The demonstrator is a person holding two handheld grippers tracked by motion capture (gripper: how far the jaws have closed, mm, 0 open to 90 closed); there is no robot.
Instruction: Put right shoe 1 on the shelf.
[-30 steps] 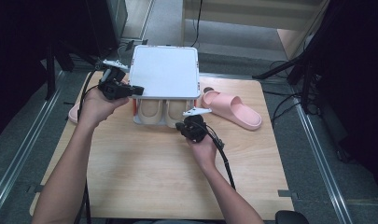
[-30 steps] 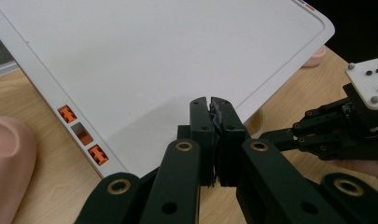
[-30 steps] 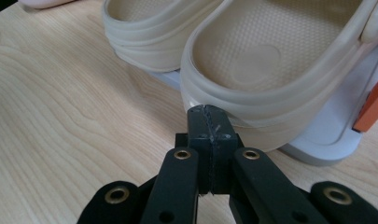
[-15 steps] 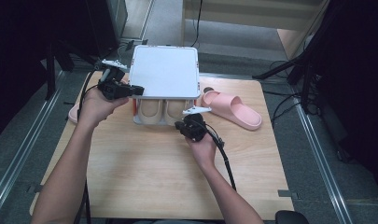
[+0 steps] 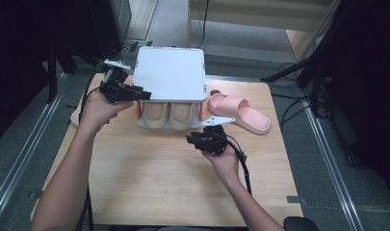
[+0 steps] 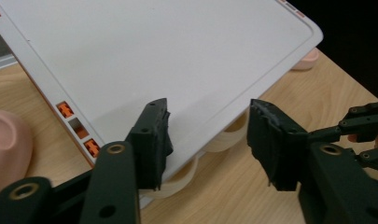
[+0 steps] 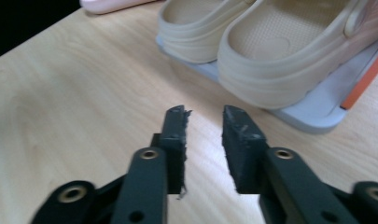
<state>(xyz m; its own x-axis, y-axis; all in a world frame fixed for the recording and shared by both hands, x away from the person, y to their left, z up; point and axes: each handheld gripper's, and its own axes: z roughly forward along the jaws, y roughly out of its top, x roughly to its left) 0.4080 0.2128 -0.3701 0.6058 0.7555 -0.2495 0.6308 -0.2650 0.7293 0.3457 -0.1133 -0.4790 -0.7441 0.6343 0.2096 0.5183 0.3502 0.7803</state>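
- The left gripper sits at the left edge of the white flat plastic lid of a small two-level shoe rack; its jaws have just been opening and now stand wide, with the lid's edge in the gap between them but not pressed by the pads.
- In the left gripper view the left gripper has its jaws on either side of the lid's near corner, with orange clips along the rim to one side.
- Under the lid, just ahead of the right gripper, a pair of beige rubber clogs stands side by side on the rack's pale grey base tray.
- The right gripper is free over the light wooden surface, jaws just opened to a moderate gap with nothing between them; the clogs lie close ahead.
- A pink foam slipper lies on the surface beyond the right gripper, beside the rack.
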